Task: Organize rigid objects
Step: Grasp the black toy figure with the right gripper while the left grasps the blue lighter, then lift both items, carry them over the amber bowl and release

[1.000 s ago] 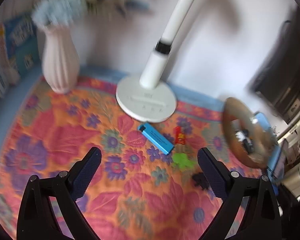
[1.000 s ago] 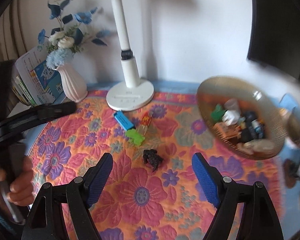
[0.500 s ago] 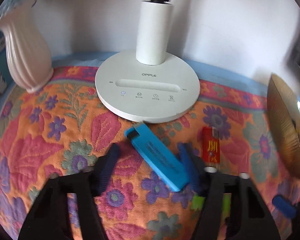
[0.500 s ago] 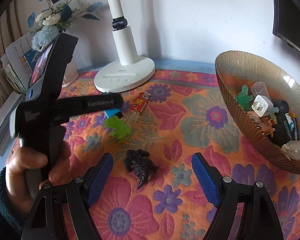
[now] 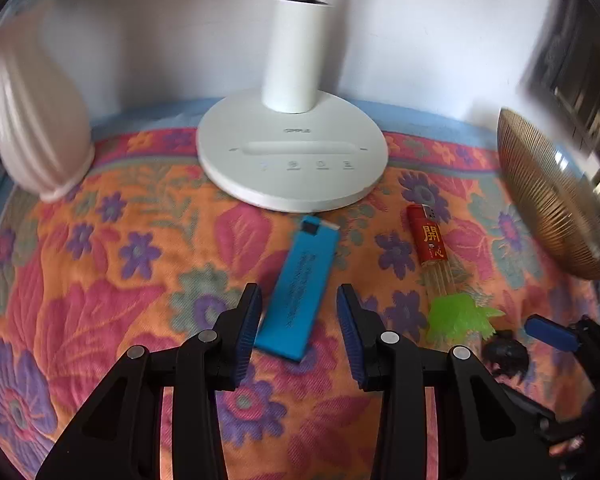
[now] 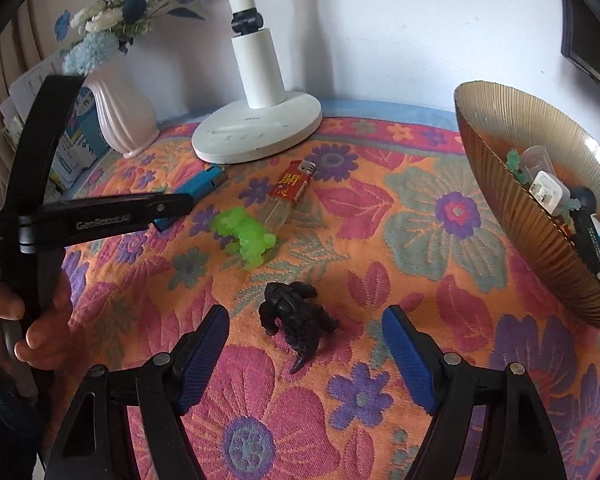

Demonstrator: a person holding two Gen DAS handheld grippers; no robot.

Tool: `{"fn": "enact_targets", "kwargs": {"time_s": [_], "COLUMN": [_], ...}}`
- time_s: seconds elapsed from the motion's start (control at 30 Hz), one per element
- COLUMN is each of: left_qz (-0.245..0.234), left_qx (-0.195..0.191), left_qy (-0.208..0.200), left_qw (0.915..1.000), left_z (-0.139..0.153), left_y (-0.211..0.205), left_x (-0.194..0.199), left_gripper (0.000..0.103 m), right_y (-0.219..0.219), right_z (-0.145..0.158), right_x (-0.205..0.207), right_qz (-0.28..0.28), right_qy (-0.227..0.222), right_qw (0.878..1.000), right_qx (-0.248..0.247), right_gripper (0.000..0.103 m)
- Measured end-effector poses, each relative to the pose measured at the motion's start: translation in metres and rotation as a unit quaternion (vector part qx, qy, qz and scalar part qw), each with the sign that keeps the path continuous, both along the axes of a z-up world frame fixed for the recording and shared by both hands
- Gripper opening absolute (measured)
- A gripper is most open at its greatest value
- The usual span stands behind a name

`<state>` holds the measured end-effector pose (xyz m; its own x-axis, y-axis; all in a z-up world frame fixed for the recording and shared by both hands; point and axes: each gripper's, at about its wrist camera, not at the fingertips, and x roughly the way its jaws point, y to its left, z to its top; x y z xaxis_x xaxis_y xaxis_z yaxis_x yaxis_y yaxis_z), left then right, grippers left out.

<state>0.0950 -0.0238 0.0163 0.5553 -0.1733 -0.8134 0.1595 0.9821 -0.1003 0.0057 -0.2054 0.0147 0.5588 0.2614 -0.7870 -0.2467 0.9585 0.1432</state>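
My left gripper (image 5: 298, 312) sits low over the flowered cloth (image 5: 100, 280), its fingers narrowed to either side of the blue lighter (image 5: 298, 288), with a thin gap showing on each side so that neither pad touches it. The blue lighter lies near the back edge of the cloth, its top end pointing at the white lamp base (image 5: 292, 160), which stands against the back edge. Just to the right of it lies the red lighter (image 5: 430, 240), and beside that one's near end sits the green toy (image 5: 456, 316). My right gripper (image 6: 306, 344) is spread wide and holds nothing; the black toy figure (image 6: 296, 316) lies between its fingers toward the middle of the cloth, clear of both pads. In the right wrist view the green toy (image 6: 246, 234) and the red lighter (image 6: 290, 190) lie beyond the black figure, toward the lamp base (image 6: 256, 132). The ribbed golden bowl (image 6: 512, 200) stands at the right edge of the cloth with small items inside it. The white vase (image 6: 120, 116) stands at the back left corner.
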Motion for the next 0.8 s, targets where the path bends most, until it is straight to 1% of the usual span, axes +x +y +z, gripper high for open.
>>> {"fn": "enact_targets", "kwargs": {"time_s": [0.07,0.1,0.13,0.17,0.2,0.23,0.27,0.33,0.43,0.53,0.57,0.67,0.8], "left_qz": [0.002,0.001,-0.001,-0.005,-0.009,-0.016,-0.021,-0.028,-0.027,-0.018,-0.015,-0.012,-0.011], "left_qx": [0.032,0.036,0.037,0.033,0.033,0.036,0.039,0.039,0.020,-0.002,-0.006,-0.010,-0.013], "left_qy": [-0.009,-0.011,-0.014,-0.014,-0.015,-0.019,-0.022,-0.024,-0.026,-0.034,-0.037,-0.047,-0.059], "left_qw": [0.9995,0.9993,0.9992,0.9994,0.9993,0.9990,0.9988,0.9985,0.9991,0.9992,0.9992,0.9988,0.9981], "left_z": [-0.001,-0.002,-0.002,-0.001,-0.001,0.000,0.000,0.000,0.004,0.009,0.010,0.013,0.016], "left_y": [-0.010,-0.012,-0.014,-0.015,-0.016,-0.017,-0.018,-0.018,-0.007,0.006,0.008,0.012,0.012], "left_x": [0.001,0.001,0.000,-0.002,-0.005,-0.010,-0.016,-0.028,-0.052,-0.082,-0.090,-0.116,-0.145], "left_gripper": [0.035,0.032,0.023,0.021,0.021,0.021,0.021,0.021,0.021,0.021,0.021,0.021,0.021], "right_y": [0.005,0.007,0.009,0.012,0.014,0.015,0.016,0.015,0.011,0.001,-0.001,-0.009,-0.025], "right_z": [-0.001,-0.002,-0.004,-0.005,-0.006,-0.006,-0.006,-0.004,-0.002,0.005,0.007,0.014,0.018], "right_x": [0.002,0.003,0.003,0.005,0.005,0.005,0.005,0.002,-0.009,-0.029,-0.036,-0.059,-0.090], "right_qz": [0.003,0.003,0.003,0.003,-0.002,-0.003,-0.003,-0.005,-0.002,0.000,-0.002,-0.011,-0.022], "right_qy": [0.000,0.002,0.005,0.005,0.001,-0.002,-0.003,-0.005,0.003,0.005,0.002,-0.004,-0.007], "right_qw": [1.000,1.000,1.000,1.000,0.999,0.999,0.999,0.999,0.999,1.000,1.000,1.000,0.996], "right_qx": [-0.010,-0.015,-0.021,-0.030,-0.040,-0.047,-0.049,-0.051,-0.044,-0.005,-0.001,0.020,0.081], "right_gripper": [0.069,0.066,0.060,0.058,0.051,0.041,0.038,0.038,0.038,0.038,0.038,0.038,0.038]}}
